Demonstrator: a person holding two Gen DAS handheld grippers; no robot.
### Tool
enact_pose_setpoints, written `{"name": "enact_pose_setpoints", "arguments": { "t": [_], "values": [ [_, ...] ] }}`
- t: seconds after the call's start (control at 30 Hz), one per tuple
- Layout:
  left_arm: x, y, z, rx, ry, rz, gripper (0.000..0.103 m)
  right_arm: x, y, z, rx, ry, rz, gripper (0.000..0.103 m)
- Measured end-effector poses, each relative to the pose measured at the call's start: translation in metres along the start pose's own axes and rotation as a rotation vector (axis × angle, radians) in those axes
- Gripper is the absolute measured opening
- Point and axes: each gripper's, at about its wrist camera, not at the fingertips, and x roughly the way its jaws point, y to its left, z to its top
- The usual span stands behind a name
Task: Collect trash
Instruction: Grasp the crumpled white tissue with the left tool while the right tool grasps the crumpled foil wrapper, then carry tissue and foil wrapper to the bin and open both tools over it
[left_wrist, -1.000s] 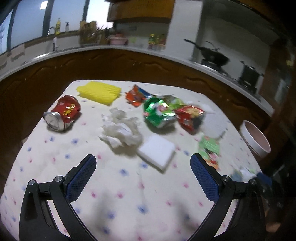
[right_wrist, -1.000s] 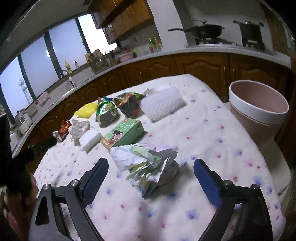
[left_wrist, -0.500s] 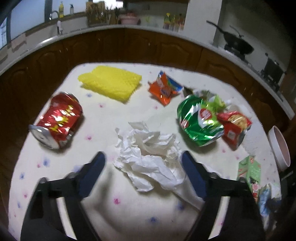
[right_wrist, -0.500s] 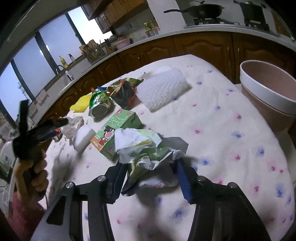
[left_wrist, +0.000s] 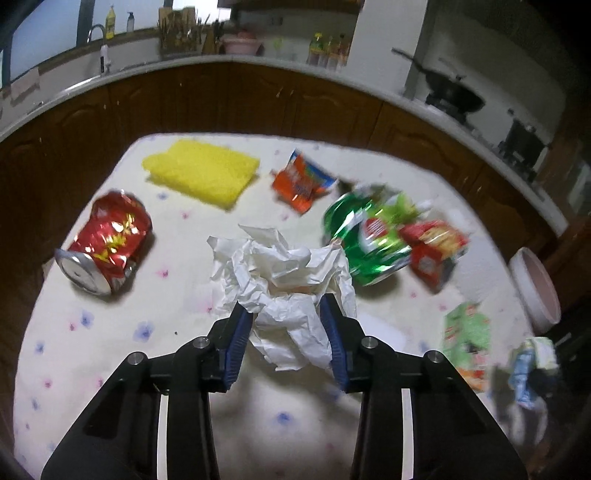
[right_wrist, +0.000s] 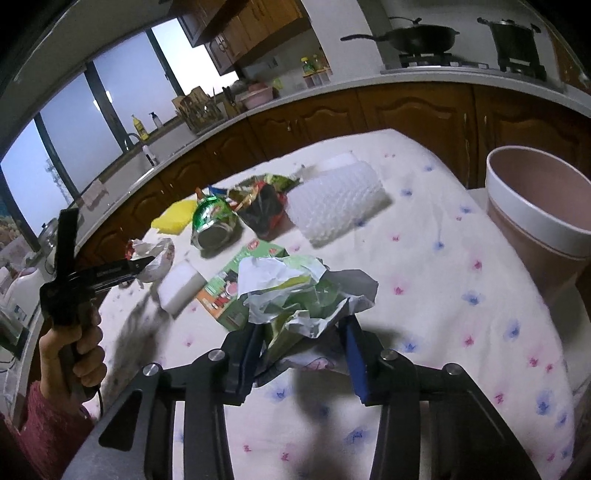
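Note:
My left gripper (left_wrist: 286, 314) is shut on a crumpled white tissue (left_wrist: 284, 273), held just above the flowered tablecloth (left_wrist: 110, 332). My right gripper (right_wrist: 301, 332) is shut on a crumpled green-and-white wrapper (right_wrist: 299, 291) above the cloth (right_wrist: 443, 295). The pink waste bin (right_wrist: 535, 218) stands off the table's right edge; it shows at the far right in the left wrist view (left_wrist: 535, 291). The left gripper and tissue also show at the left of the right wrist view (right_wrist: 147, 258).
On the cloth lie a crushed red can (left_wrist: 107, 243), a yellow sponge (left_wrist: 203, 171), an orange packet (left_wrist: 301, 182), a crushed green can (left_wrist: 365, 236), a red snack bag (left_wrist: 432, 251), a green carton (right_wrist: 240, 284), a white block (right_wrist: 181, 286) and a white bubble-wrap pad (right_wrist: 336, 201).
Both grippers moved forward over their trash and closed. The left one now grips the tissue, the right one grips the crumpled wrapper.

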Motion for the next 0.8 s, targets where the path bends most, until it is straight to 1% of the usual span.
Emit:
{"name": "enact_pose_setpoints", "arguments": {
  "t": [0.17,0.27,0.47,0.57,0.8],
  "values": [
    [-0.03,-0.025,0.005,0.029,-0.056,-0.061,0.037,-0.01,-0.003,0.009,-0.005,-0.027,-0.001,0.042],
    [-0.036,-0.044,0.003,0.057,-0.064,-0.094,0.037,-0.015,-0.005,0.013,-0.002,-0.043,0.0,0.042],
    [-0.038,-0.078,-0.004,0.089,-0.043,-0.183,0.037,-0.031,-0.018,0.019,0.006,-0.075,-0.014,0.042],
    [-0.04,-0.097,-0.008,0.112,-0.039,-0.21,0.037,-0.037,-0.026,0.021,0.02,-0.086,-0.023,0.042],
    [-0.04,-0.148,-0.02,0.179,-0.017,-0.293,0.037,-0.056,-0.054,0.026,0.054,-0.122,-0.072,0.042]
  ]
}}
